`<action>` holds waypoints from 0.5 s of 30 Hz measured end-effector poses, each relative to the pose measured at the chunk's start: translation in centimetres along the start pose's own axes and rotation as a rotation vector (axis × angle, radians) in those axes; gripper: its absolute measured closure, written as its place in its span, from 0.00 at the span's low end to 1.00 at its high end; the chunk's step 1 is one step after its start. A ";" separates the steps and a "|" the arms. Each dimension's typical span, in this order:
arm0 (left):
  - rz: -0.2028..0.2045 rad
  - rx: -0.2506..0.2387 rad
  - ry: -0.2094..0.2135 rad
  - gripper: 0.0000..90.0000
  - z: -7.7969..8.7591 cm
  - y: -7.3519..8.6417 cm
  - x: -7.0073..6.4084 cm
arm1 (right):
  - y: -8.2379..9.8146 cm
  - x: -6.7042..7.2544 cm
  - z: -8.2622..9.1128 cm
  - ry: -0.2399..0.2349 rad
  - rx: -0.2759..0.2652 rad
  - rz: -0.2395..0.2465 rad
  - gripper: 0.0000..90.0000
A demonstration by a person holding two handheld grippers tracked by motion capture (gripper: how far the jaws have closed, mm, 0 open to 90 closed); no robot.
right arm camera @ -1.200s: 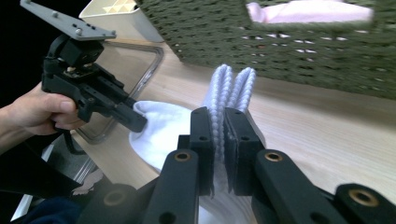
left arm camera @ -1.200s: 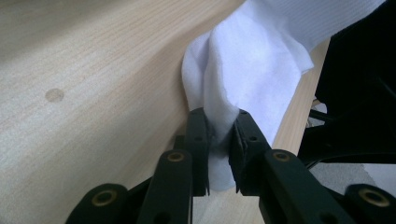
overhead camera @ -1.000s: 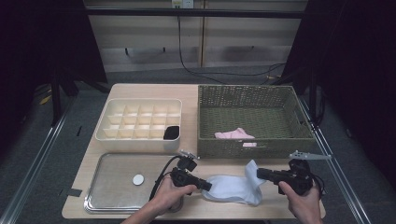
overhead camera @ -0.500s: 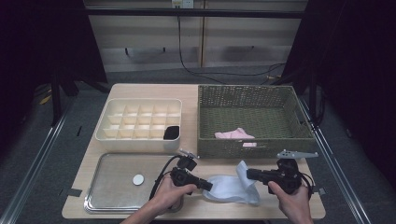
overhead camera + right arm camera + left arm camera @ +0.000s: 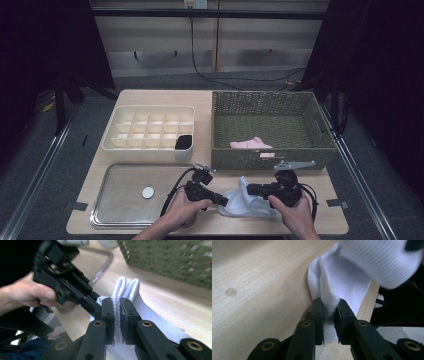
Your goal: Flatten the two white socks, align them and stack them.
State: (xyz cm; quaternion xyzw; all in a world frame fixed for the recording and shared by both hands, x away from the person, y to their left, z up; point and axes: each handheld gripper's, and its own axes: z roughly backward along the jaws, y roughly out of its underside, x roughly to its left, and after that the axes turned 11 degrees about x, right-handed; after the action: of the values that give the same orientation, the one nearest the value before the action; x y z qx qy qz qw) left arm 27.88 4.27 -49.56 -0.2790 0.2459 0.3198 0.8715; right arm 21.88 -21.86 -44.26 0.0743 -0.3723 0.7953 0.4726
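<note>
High view puts my two grippers low in the frame, just below the green basket (image 5: 270,161), with the white sock (image 5: 245,202) lying on the table (image 5: 215,100) between them. My left gripper (image 5: 223,201) pinches one end of the sock, a fold of cloth squeezed between its jaws. My right gripper (image 5: 251,189) clamps the ribbed cuff, doubled over, at lower centre of the right gripper view.
</note>
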 end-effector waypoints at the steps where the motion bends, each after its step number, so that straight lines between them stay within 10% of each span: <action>1: 0.000 0.000 0.000 0.88 0.0 0.0 0.0 | 0.2 -0.1 -0.5 0.001 0.007 -0.003 0.92; 15: -0.004 0.013 0.007 0.73 0.5 0.1 0.2 | 1.0 -0.3 -3.4 -0.002 0.083 -0.021 0.89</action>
State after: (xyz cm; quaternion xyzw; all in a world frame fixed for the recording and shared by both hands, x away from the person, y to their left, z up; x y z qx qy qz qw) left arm 28.02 4.76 -49.35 -0.2750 0.2507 0.3156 0.8729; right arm 22.04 -20.07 -47.30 0.0984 -0.3388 0.8049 0.4772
